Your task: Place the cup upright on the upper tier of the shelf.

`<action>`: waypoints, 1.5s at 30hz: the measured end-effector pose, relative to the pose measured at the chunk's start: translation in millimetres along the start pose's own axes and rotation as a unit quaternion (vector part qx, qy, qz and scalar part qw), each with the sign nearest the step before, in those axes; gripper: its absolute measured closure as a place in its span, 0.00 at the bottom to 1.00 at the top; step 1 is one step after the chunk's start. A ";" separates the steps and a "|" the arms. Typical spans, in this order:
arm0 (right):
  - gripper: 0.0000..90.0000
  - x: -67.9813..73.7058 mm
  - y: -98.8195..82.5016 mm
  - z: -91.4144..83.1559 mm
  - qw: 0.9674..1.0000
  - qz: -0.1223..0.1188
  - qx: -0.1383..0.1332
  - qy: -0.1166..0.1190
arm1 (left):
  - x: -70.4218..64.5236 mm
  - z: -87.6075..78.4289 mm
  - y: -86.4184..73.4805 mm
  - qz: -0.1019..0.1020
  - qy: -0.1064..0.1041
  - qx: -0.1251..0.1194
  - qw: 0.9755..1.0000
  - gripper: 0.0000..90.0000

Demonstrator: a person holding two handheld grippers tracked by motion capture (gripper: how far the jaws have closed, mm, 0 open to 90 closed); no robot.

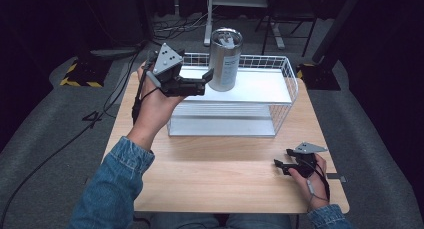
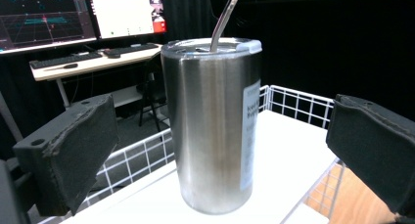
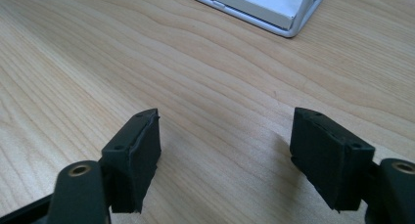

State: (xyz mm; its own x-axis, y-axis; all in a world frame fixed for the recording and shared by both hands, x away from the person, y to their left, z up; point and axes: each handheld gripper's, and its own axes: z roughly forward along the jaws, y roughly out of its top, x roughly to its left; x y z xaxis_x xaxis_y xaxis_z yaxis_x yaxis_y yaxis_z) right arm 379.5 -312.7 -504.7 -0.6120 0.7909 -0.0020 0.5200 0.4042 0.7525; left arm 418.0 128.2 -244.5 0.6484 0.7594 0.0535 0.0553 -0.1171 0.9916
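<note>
Dark room — tumbler (image 2: 215, 126) straw top cropped; left hand-held gripper (image 2: 220, 150) wide open around it, right (image 3: 225, 155) open, empty.

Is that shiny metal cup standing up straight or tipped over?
Upright. The metal cup stands on its base on the white shelf, lid and straw on top, between the open left claw's jaws.

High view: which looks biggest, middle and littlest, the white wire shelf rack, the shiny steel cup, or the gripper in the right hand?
1. White wire shelf rack, biggest.
2. Shiny steel cup, standing on the rack's top shelf.
3. Right gripper, low on the wooden table, littlest, though it looks close to the cup in size.
</note>
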 end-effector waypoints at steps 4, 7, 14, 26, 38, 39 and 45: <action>0.31 0.0 0.0 0.0 1.000 0.000 0.000 0.000 | -1.6 -14.9 -2.8 0.003 -0.011 0.007 1.000 0.00; 0.31 -0.1 0.0 0.0 1.000 0.000 0.000 0.000 | -3.6 -28.4 -5.1 0.008 -0.018 0.011 1.000 0.00; 0.31 0.1 0.0 0.0 1.000 -0.001 0.000 0.000 | -0.9 -53.3 -16.7 0.014 -0.031 0.016 0.999 0.00; 0.31 0.3 0.0 0.1 1.000 -0.003 0.000 0.002 | 10.6 -84.6 -49.9 0.027 -0.028 0.047 0.998 0.00; 0.31 0.0 0.6 0.5 1.000 -0.004 0.001 0.004 | 17.1 -99.6 -88.6 0.019 -0.012 0.082 0.996 0.00; 0.31 -0.1 0.9 0.9 1.000 -0.005 0.001 0.004 | 18.5 -101.0 -93.0 0.017 -0.011 0.087 0.996 0.00; 0.31 0.2 2.3 2.6 1.000 -0.006 0.000 0.005 | 25.0 -106.5 -118.4 -0.008 0.006 0.107 0.994 0.00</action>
State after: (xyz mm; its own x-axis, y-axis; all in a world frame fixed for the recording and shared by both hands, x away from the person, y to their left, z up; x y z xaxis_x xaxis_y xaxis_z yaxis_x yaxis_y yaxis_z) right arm 382.1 -310.4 -504.7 -0.6245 0.7810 -0.0051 0.5120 0.4144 0.7524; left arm 346.8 229.3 -348.0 0.6367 0.7700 0.0412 0.2258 -0.2372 0.9449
